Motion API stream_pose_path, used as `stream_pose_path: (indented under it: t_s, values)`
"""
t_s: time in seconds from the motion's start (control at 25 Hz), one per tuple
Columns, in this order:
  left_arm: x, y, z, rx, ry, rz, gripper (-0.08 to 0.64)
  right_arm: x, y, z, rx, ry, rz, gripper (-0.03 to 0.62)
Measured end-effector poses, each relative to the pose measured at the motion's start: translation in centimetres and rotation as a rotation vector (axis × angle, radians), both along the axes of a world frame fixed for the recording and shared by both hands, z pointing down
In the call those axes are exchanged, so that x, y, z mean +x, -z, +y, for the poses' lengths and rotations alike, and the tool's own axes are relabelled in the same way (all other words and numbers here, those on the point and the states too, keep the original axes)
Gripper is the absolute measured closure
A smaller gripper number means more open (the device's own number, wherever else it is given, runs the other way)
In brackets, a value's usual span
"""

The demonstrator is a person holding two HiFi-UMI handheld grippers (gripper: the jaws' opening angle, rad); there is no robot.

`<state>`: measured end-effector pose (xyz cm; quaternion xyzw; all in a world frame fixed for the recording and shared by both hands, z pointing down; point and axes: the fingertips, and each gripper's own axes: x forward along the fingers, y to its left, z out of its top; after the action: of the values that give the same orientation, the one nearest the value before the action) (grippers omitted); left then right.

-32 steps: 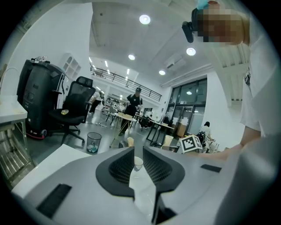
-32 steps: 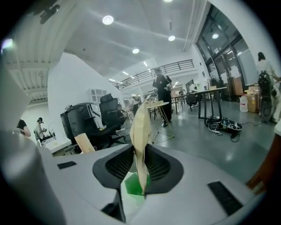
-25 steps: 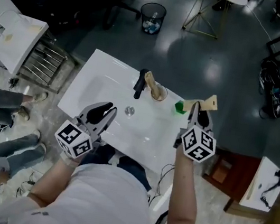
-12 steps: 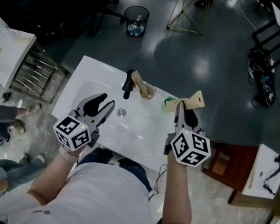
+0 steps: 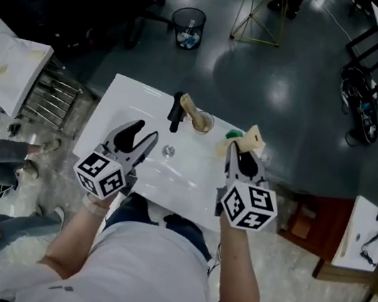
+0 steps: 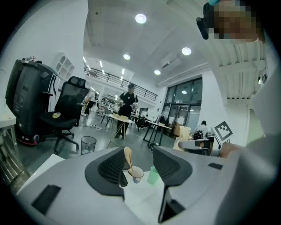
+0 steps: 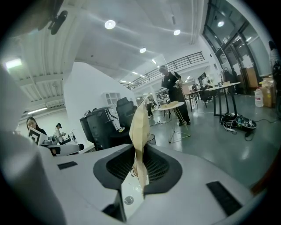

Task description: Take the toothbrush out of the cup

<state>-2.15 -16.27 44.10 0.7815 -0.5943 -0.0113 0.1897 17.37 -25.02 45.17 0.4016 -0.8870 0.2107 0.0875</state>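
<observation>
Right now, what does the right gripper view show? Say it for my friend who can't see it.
The right gripper is shut on a thin beige toothbrush that sticks straight up between its dark jaws. Far behind it are a black office chair and a person standing by a round table.

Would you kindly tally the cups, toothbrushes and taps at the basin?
Cups: 2, the clear cup and the green cup.
Toothbrushes: 2, one in the clear cup, one in the right tongs.
Tap: 1.
Total: 5.
</observation>
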Motion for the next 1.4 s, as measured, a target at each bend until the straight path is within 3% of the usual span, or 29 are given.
stream_pose_path:
  t_s: [0.36, 0.92, 1.2, 1.4]
  values:
    - [-6.6, -0.3, -0.2, -0.008, -0.063, 0.018, 0.354, -6.5, -0.1, 1.7, -0.022, -0.063, -0.004, 0.52]
    - [-17.1, 0.0, 0.1, -0.002, -0.282, 0.032, 0.336, -17.3, 0.7, 4.7, -0.006, -0.232, 0.023, 0.522]
    - [-18.4, 0.0, 0.3, -0.016, -0.366, 0.027, 0.331, -19.3, 0.9, 6.7, -0.017, -0.295, 0.022, 0.522]
    - [-17.0, 0.1, -0.5, -0.018, -0.422, 0.015, 0.33, -18.6, 0.8, 7.6, -0.028, -0.327, 0.008, 0.523]
